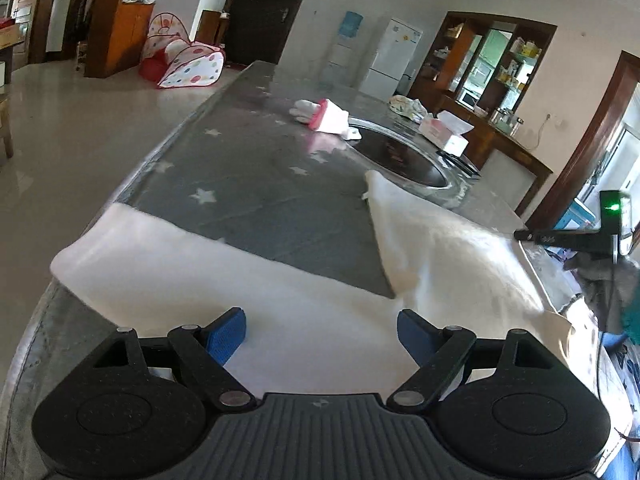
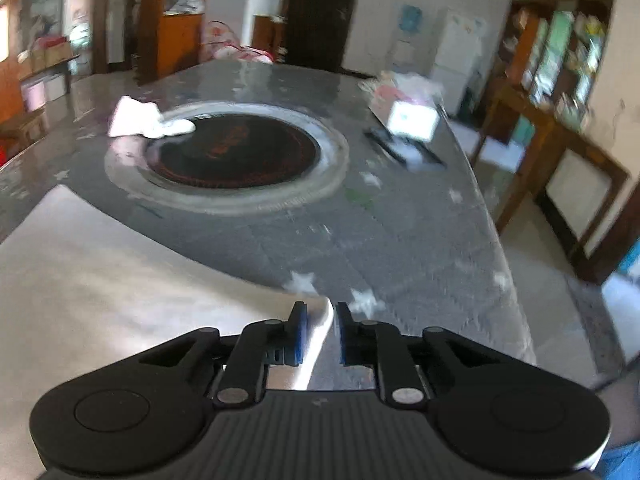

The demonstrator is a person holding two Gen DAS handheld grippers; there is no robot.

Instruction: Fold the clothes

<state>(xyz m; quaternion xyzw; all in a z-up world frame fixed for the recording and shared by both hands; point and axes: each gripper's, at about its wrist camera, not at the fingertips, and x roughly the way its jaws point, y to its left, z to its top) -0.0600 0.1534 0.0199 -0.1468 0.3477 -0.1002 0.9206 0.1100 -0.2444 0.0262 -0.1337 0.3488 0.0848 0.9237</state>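
A white cloth point(image 1: 240, 272) lies spread on the near part of a grey table with white stars point(image 1: 260, 184). Its right side is bunched up into a raised fold point(image 1: 432, 240). My left gripper point(image 1: 320, 320) hovers over the cloth's near edge, open wide, with nothing pinched between its blue pads point(image 1: 230, 334). In the right wrist view the same cloth point(image 2: 120, 280) fills the lower left. Its right corner reaches into my right gripper point(image 2: 320, 312). Those jaws stand only a narrow gap apart, and table shows between the cloth's edge and the right pad point(image 2: 343, 320).
A round black hotplate point(image 2: 236, 148) is set into the table point(image 2: 400, 240). At its far rim lies a small pink-and-white garment point(image 2: 136, 120). A tissue box point(image 2: 412, 120) and a dark flat object stand at the back right. A black device with a green light point(image 1: 614, 208) shows at the right edge.
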